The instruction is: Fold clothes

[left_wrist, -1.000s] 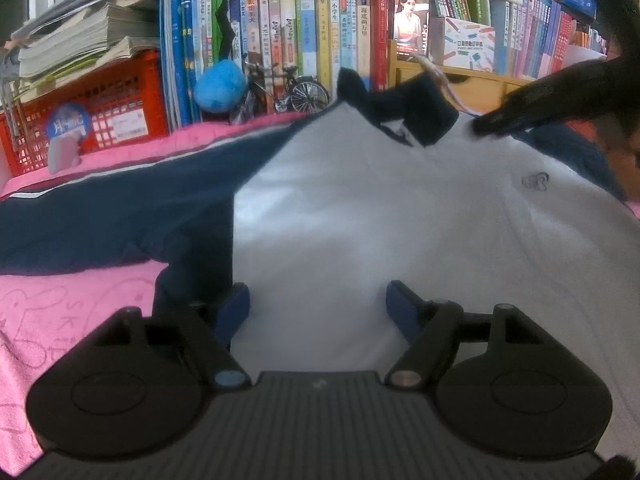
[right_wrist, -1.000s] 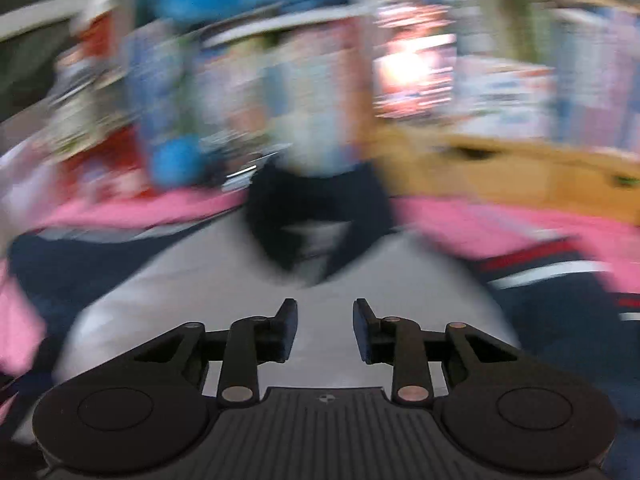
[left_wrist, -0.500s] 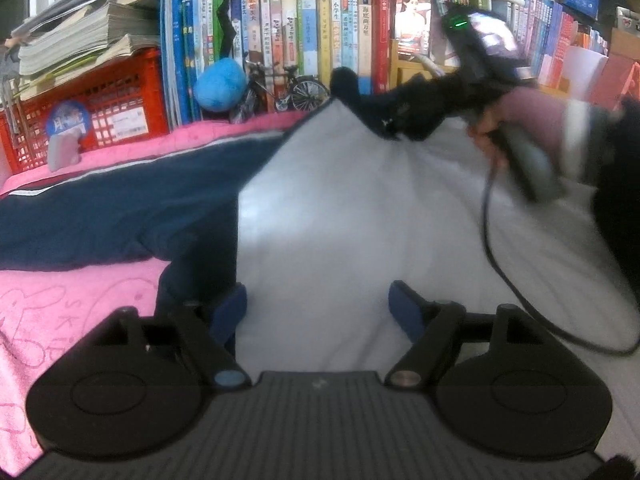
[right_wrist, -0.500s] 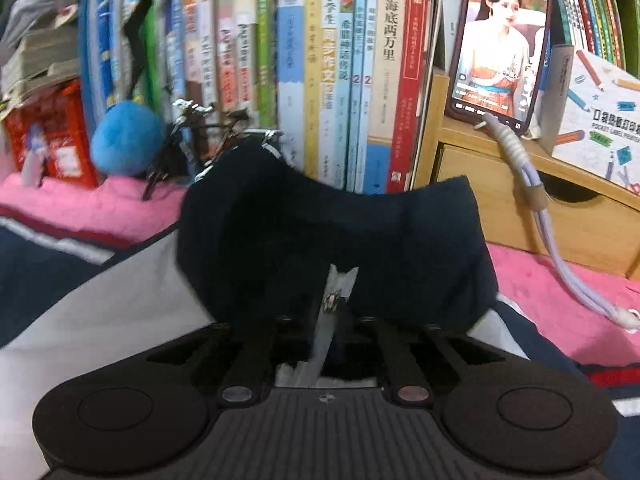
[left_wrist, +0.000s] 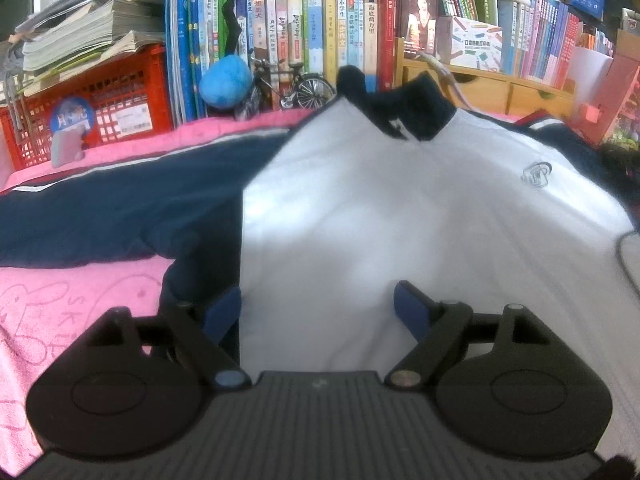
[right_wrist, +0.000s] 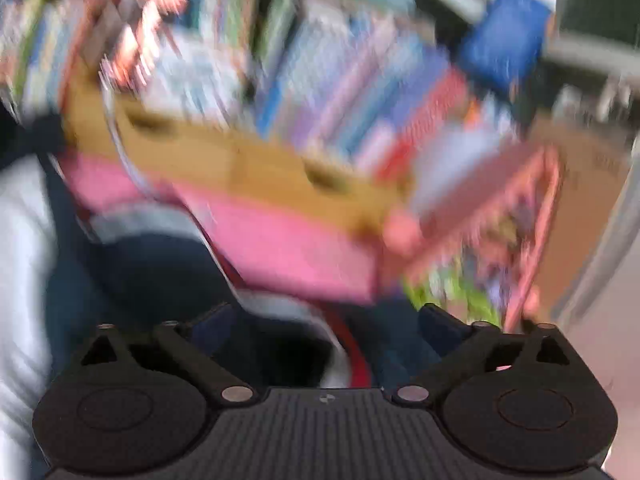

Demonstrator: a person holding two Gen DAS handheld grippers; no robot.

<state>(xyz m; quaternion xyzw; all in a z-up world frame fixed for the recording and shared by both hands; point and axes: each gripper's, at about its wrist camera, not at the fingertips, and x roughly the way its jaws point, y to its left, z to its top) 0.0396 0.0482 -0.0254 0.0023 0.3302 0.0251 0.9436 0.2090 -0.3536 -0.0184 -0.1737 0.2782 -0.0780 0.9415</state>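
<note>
The white and navy jacket (left_wrist: 400,208) was viewed close and low from the left wrist, facing the bookshelf (left_wrist: 328,32). From the right wrist, a motion-blurred view was angled rightward; the jacket, pink cover (right_wrist: 288,240) and shelf were shared.

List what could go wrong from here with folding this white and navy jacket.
1. The left gripper hovers open over the white and navy jacket with no cloth pinched; closing here may catch only the top layer.
2. The navy collar stands bunched and uneven, so a fold might set crooked.
3. The right gripper, jaws just opened wide, sits over the striped sleeve in a blurred view; a hasty grab may miss.
</note>
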